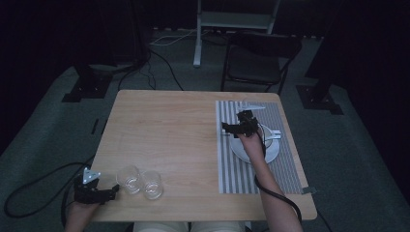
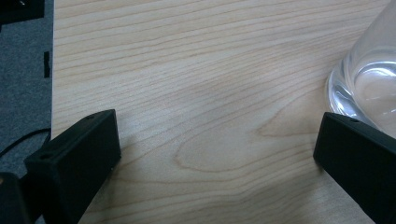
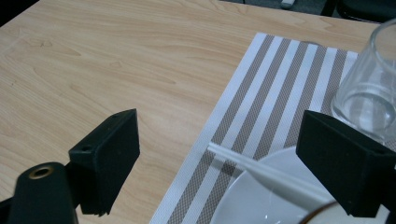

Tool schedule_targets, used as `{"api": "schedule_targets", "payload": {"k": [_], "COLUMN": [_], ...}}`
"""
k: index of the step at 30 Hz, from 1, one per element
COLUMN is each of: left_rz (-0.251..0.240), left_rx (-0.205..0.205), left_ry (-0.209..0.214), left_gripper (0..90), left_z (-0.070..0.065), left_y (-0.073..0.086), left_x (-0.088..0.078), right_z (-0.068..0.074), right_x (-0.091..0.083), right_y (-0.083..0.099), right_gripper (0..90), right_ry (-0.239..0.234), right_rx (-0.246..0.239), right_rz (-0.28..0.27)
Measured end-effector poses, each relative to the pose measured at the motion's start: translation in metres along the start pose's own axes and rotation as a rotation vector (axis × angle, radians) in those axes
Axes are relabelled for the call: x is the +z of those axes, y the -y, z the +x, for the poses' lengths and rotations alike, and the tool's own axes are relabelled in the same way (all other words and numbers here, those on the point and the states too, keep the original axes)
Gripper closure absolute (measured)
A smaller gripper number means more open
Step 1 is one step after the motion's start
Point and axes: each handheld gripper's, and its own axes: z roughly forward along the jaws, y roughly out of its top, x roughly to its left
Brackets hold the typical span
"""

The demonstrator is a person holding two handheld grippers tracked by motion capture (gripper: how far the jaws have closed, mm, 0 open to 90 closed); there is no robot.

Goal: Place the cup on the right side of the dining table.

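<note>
While the left tongs gape at the desk's seven o'clock corner beside two tumblers, the right tongs gape over the plate at three o'clock.

The high view looks forward and down over the whole wooden table. The left gripper view sits close above the table's near left, beside a glass. The right gripper view faces the striped placemat, probably leftward
</note>
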Motion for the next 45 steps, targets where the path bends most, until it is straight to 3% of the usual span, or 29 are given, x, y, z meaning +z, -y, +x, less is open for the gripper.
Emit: {"api": "schedule_targets", "payload": {"k": [5,11,25,38,45], "left_rz": [0.000,0.001,0.001,-0.001,0.001], "left_rx": [0.000,0.001,0.001,0.000,0.001], "left_ry": [0.000,0.000,0.000,0.001,0.000], "left_gripper": [0.9,0.9,0.9,0.9,0.9], "left_z": [0.000,0.000,0.000,0.000,0.000], "left_y": [0.000,0.000,0.000,0.000,0.000], "left_x": [0.000,0.000,0.000,0.000,0.000], "right_z": [0.005,0.010,0.017,0.013,0.004], "right_x": [-0.005,-0.017,-0.037,-0.057,-0.071], "right_y": [0.015,0.037,0.077,0.115,0.138], "right_gripper": [13.1,13.0,12.7,12.6,12.5], "right_ry": [-0.030,-0.030,-0.029,-0.064,-0.043], "right_rx": [-0.009,-0.005,-0.016,-0.002,0.016], "right_rz": [0.005,-0.022,-0.025,-0.009,0.005]}}
